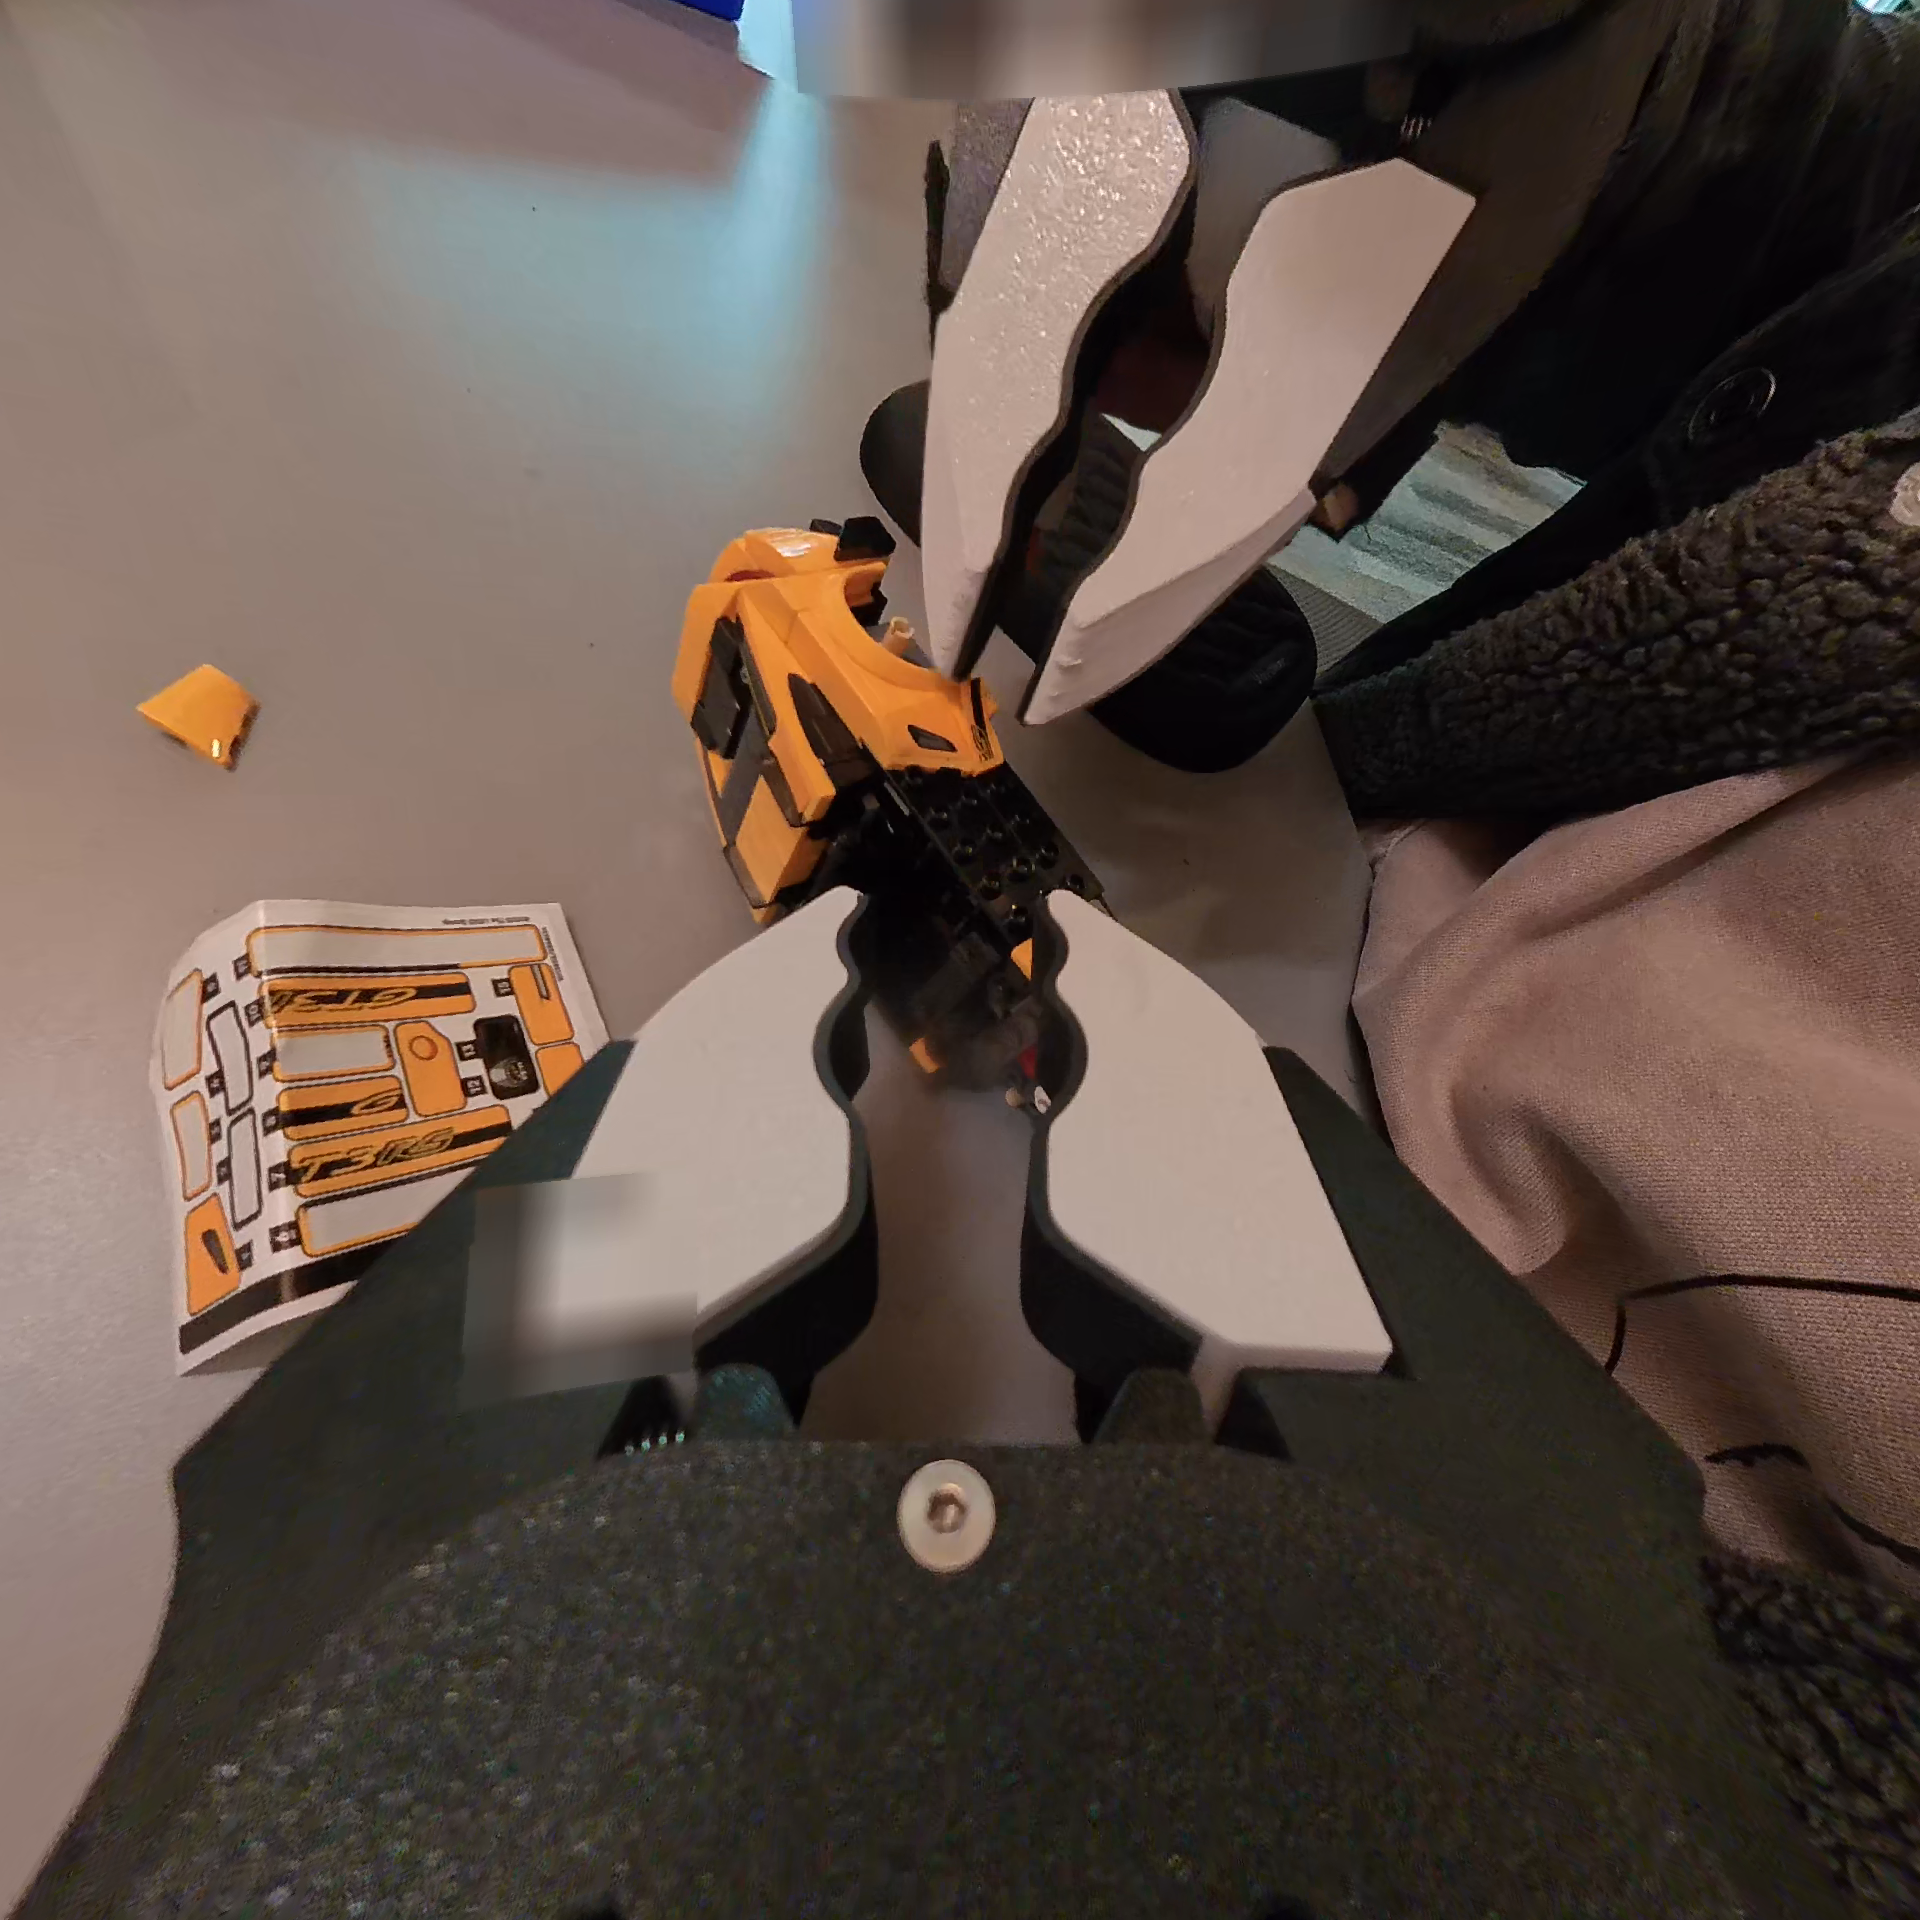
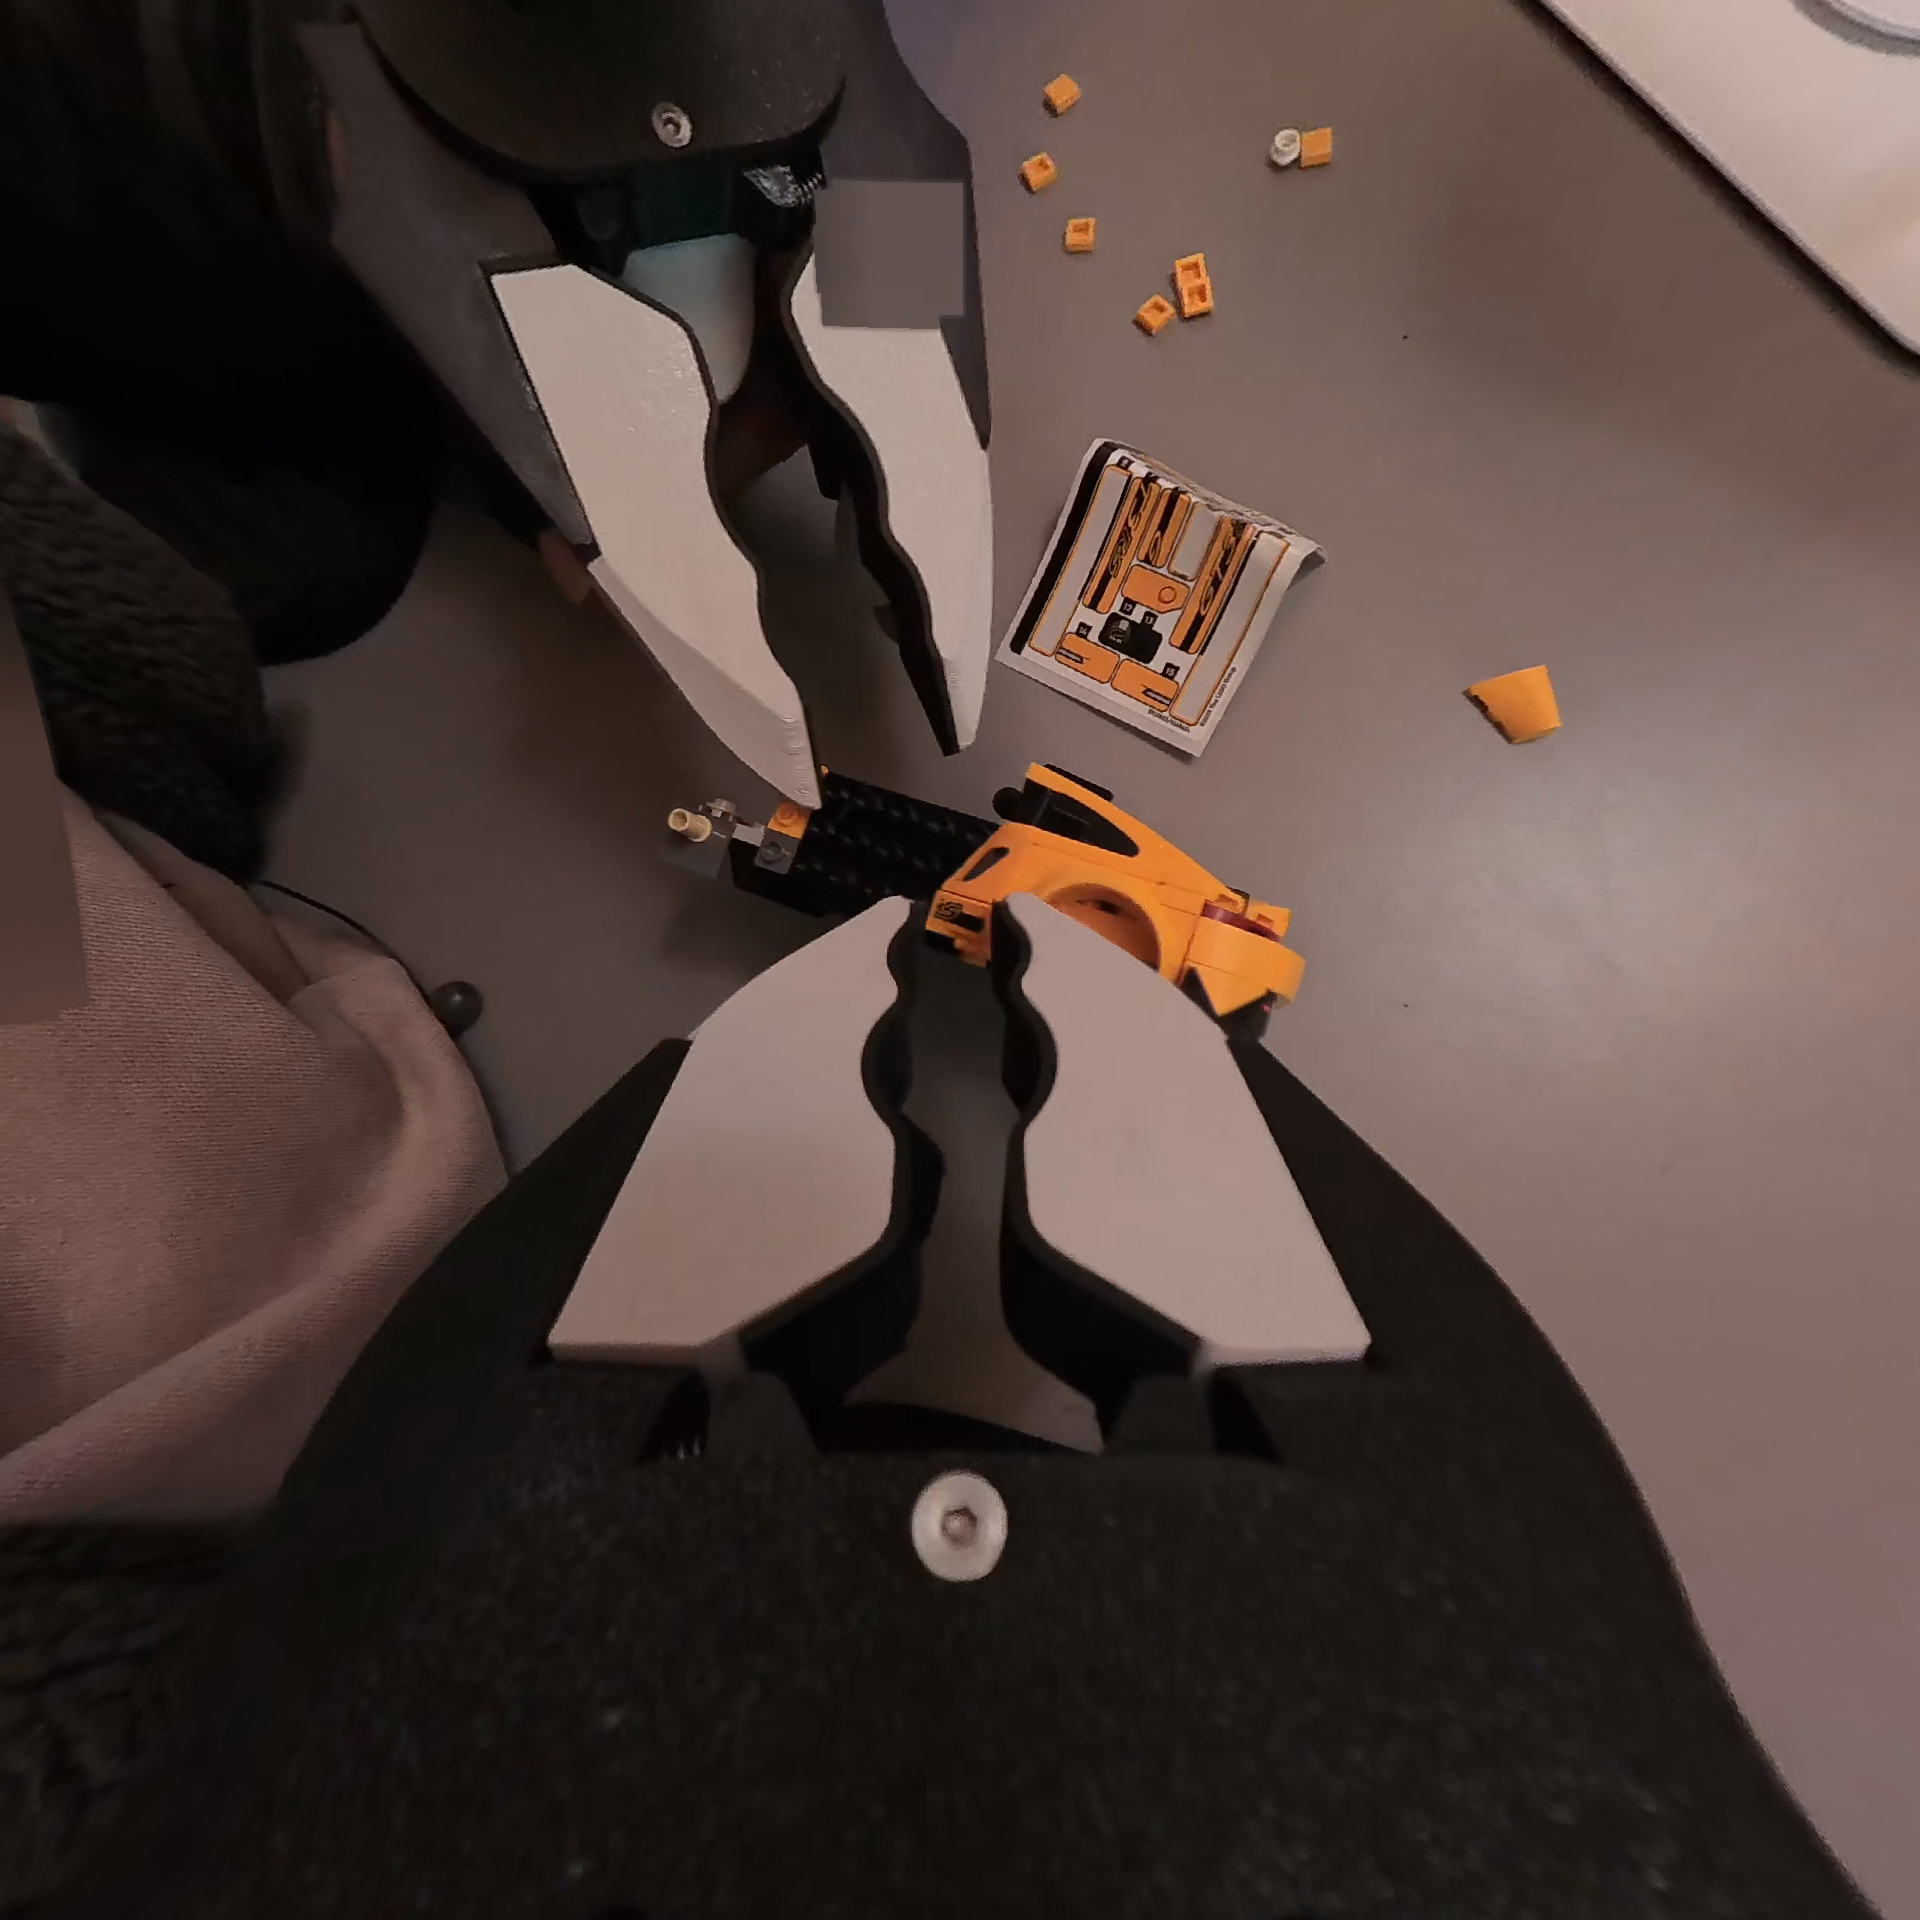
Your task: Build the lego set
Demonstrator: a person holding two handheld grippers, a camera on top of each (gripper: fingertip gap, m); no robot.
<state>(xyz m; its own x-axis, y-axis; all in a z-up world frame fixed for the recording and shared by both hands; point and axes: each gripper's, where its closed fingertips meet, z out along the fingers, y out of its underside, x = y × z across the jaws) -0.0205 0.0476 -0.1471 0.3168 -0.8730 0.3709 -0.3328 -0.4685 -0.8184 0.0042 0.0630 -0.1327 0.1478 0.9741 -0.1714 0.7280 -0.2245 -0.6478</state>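
Orange-black brick car (image 2: 1039, 862) lying lengthwise between left gripper (image 1: 951, 914) and right gripper (image 2: 956, 920)

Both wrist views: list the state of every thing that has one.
toy car: part-built, black chassis studs bare, wheel arch empty.
left gripper: closed around the chassis end.
right gripper: narrowly apart around the car's orange edge; grip unclear.
sticker sheet: lying on the table, one edge curled.
loose orange bricks: scattered, unattached.
orange slope piece: lying alone.
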